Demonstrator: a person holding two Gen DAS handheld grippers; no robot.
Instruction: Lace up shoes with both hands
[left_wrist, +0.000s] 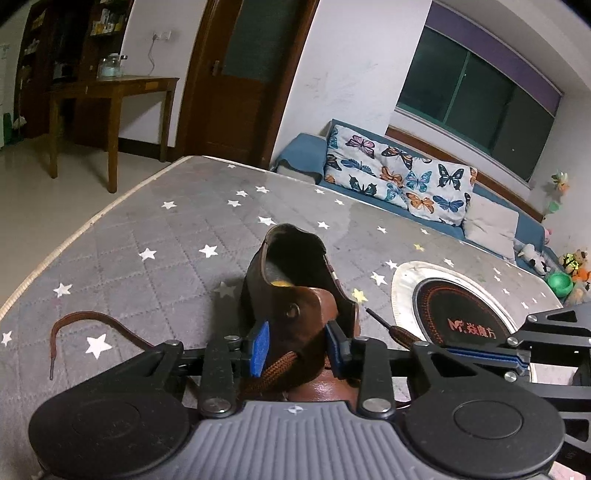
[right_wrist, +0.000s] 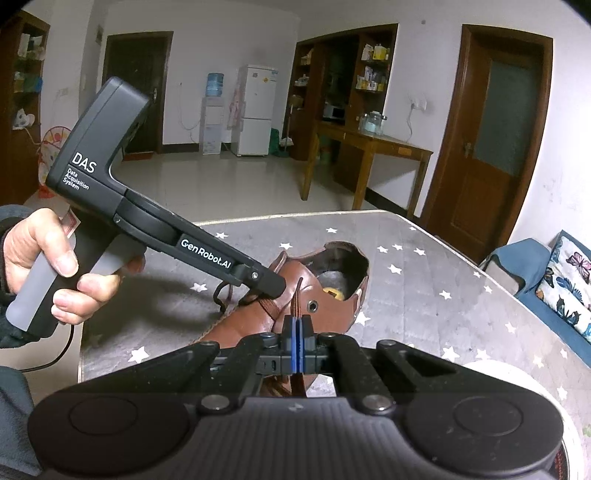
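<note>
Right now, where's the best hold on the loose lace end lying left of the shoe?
Just behind the stiff tip, from above: the lace arcs across the cloth, clear of the shoe, so pads can close across it.

The table (left_wrist: 122, 258) has a gray cover with a diamond pattern and little white stars. A pale strip runs along its edge. A brown shoe (left_wrist: 295, 280) sits on it, with its open top facing away. One end of a brown lace (left_wrist: 77, 321) lies curled on the cover beside the shoe. A round silver plate (left_wrist: 458, 317) with a dark middle rests near the shoe's other side.
</note>
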